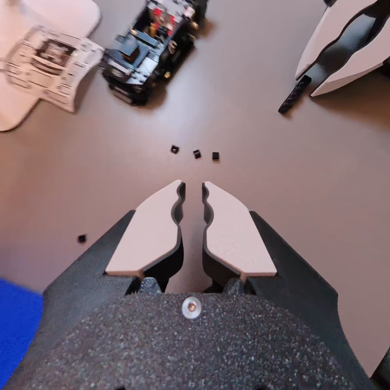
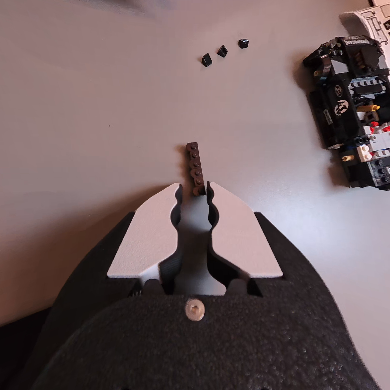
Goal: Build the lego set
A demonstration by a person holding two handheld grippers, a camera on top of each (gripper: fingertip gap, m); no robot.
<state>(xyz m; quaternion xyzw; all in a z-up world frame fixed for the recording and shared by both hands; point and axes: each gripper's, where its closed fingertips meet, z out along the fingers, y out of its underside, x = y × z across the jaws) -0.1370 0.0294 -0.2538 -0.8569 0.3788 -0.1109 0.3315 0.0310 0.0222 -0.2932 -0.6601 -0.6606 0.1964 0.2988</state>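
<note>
Car, black with grey and red bricks, half-built, sits at two o'clock on the plain table. Right gripper narrowly open around a plate; left gripper narrow, empty.

The table is showing a smooth, matt top. The small black bricks are gleaming like glossy plastic, the dark studded plate looking duller. The gripper body is looking rough and grainy around a shiny metal screw. The far booklet is looking like curled paper.
</note>
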